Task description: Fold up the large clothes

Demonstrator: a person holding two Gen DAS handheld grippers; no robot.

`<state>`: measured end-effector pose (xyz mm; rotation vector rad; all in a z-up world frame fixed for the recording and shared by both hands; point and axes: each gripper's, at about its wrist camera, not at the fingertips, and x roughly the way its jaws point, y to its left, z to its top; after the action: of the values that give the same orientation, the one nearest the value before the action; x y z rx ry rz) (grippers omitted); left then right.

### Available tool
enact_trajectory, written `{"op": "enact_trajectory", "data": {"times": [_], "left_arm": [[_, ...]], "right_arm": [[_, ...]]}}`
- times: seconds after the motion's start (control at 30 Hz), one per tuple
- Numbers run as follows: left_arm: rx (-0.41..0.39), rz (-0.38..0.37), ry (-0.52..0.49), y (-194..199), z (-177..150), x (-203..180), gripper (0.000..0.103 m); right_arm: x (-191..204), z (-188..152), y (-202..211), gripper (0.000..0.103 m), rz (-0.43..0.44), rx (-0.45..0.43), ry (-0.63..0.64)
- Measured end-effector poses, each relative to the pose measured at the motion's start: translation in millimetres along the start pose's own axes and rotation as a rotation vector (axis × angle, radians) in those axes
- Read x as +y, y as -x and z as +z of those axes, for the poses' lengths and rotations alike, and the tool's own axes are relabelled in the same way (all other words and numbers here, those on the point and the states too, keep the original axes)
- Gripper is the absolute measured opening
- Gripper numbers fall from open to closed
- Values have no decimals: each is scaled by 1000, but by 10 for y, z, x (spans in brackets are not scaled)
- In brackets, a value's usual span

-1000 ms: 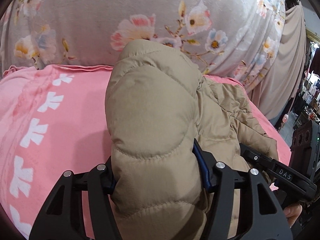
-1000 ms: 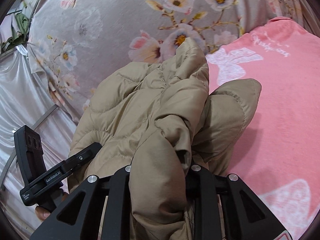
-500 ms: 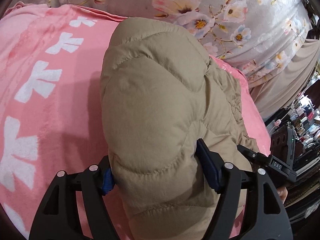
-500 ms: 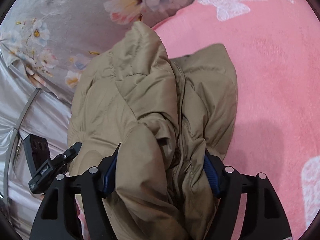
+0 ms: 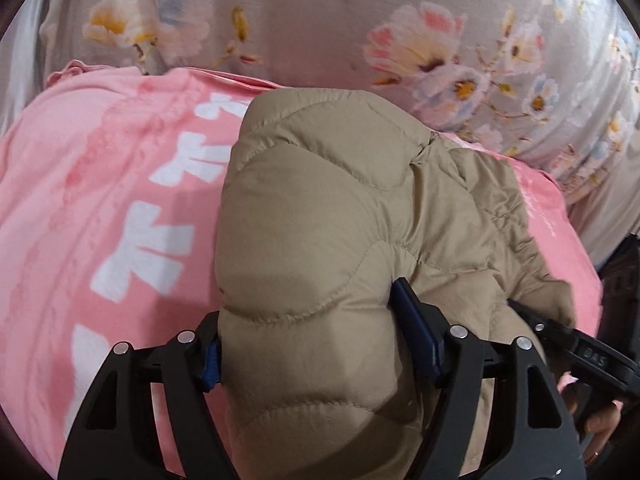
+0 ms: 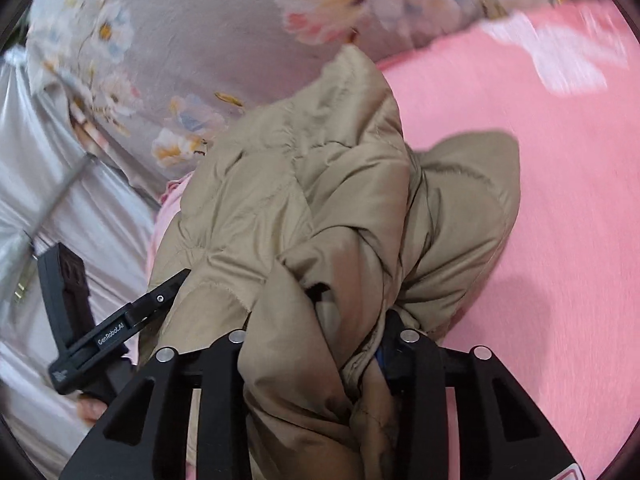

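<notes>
Jacket: a tan quilted puffer jacket (image 5: 320,220) is lying bunched on the pink blanket (image 5: 100,208), one end reaching toward the floral fabric behind.
Left gripper: the left gripper (image 5: 316,344) is pinching a thick padded fold of the jacket; its blue pads are pressing into the fabric on both sides, with the jaws standing wide around the bulk.
Right gripper: the right gripper (image 6: 320,344) is holding a crumpled, narrower bundle of the jacket (image 6: 320,200); its jaws are closing at this moment, with the cloth packed between them and the fingers pressing on it.
Blanket: pink, with white bow-like shapes, and it is covering the surface under the jacket.
Floral fabric: a grey cloth with pink and white flowers (image 5: 420,52) is hanging behind the blanket.
Person: a hand (image 5: 600,428) is gripping the right tool's handle at the left view's lower right; fingers (image 6: 92,408) are showing under the left tool's handle at the right view's lower left.
</notes>
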<state>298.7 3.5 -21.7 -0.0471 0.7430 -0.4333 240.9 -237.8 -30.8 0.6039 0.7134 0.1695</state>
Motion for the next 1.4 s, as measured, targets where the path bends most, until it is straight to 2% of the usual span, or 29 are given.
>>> {"op": "enact_trajectory", "data": {"times": [0.07,0.17,0.23,0.33,0.4,0.5,0.53,0.67,0.73,0.8,0.9,0.93,0.97,1.0,1.03,1.13,1.2,1.27,1.4], "left_arm": [[-29,34,1,-16,69,89,65],[-74,79,-1,-3,153,193,63],[-75,104,7,-60,164,309,64],[-60,77,42,-158,129,500,65],[-58,73,32,-170,100,526,65],[-56,109,-5,-168,79,469,67],[-51,124,-10,-155,84,448,68],[-43,204,-42,-18,53,328,73],[-60,287,-99,127,7,235,77],[-75,379,-168,304,-62,120,81],[-79,427,-194,563,-165,34,82],[-71,419,-183,670,-209,12,82],[-67,414,-171,739,-240,6,82],[-64,411,-152,813,-270,-5,82],[-63,401,-136,877,-299,-25,82],[-38,393,-98,953,-373,-96,82],[-19,401,-79,913,-387,-117,82],[1,426,-62,850,-419,-95,81],[62,458,-20,667,-522,47,78]], "right_arm": [[275,87,-62,29,-57,-57,107],[496,156,-116,27,-71,-104,173],[512,182,-257,27,-72,-81,166],[438,141,-574,28,-93,-18,128],[437,108,-630,30,-94,-13,123],[418,56,-648,34,-121,-7,132],[414,58,-645,38,-131,1,130],[422,63,-520,51,-166,37,99],[427,14,-347,58,-193,34,110],[476,-43,-153,59,-234,20,139],[533,-140,189,59,-289,-17,157],[576,-193,359,55,-306,-35,161],[617,-219,445,47,-308,-45,163],[672,-252,535,25,-307,-53,171],[749,-281,608,9,-308,-50,185],[934,-296,616,0,-284,-37,216],[1020,-295,510,0,-292,-20,238],[1080,-331,298,0,-346,26,279],[929,-458,-26,0,-385,120,242]]}}
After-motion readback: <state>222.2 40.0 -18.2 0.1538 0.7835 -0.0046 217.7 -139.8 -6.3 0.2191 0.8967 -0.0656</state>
